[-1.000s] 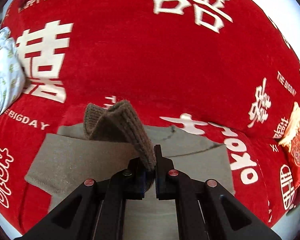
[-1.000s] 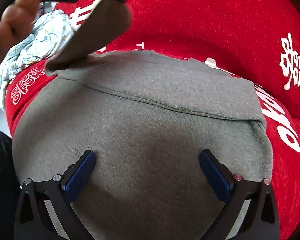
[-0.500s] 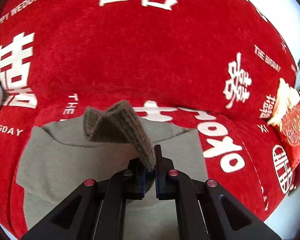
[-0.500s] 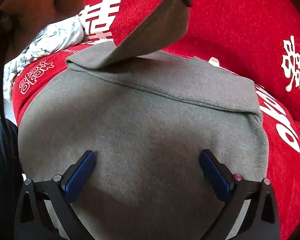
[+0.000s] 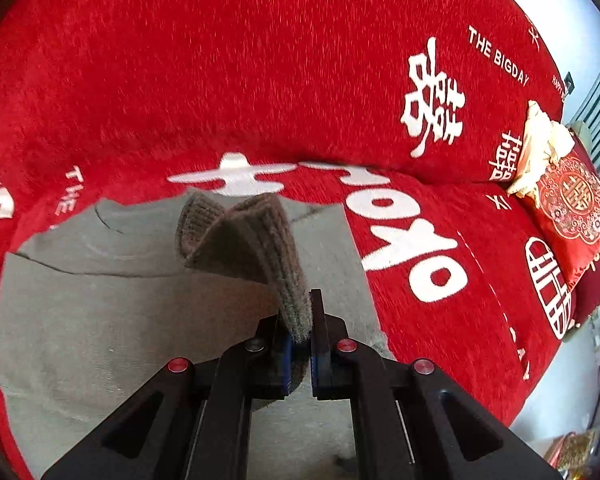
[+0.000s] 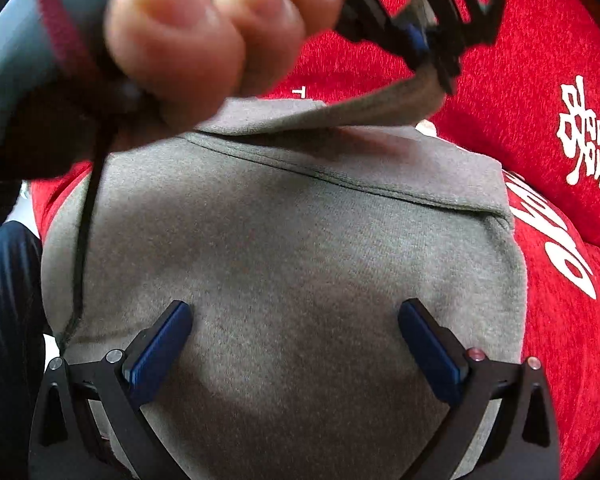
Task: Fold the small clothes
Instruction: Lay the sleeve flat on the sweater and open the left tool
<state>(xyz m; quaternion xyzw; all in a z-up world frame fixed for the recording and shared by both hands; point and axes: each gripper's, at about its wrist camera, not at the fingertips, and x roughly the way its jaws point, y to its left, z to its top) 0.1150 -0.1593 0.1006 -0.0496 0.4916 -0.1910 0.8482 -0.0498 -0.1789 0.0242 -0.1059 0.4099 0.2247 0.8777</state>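
Observation:
A grey knit garment (image 6: 300, 240) lies flat on a red blanket (image 5: 260, 80) with white lettering. My left gripper (image 5: 300, 320) is shut on the garment's ribbed brown-grey cuff (image 5: 256, 240) and holds it lifted over the body of the garment (image 5: 100, 320). In the right wrist view the left gripper (image 6: 428, 40) and the hand holding it cross the top, with the sleeve (image 6: 340, 112) trailing from it over the garment. My right gripper (image 6: 296, 320) is open, its blue pads (image 6: 160, 344) spread just above the garment's lower part.
A red embroidered cushion (image 5: 572, 204) with a cream cloth (image 5: 536, 148) on it sits at the right end of the blanket. A dark trouser leg (image 6: 4, 320) is at the left edge of the right wrist view.
My left gripper has carried the cuff to the right across the garment, and the sleeve has folded over it. The hand now fills the top of the right wrist view. My right gripper has stayed still.

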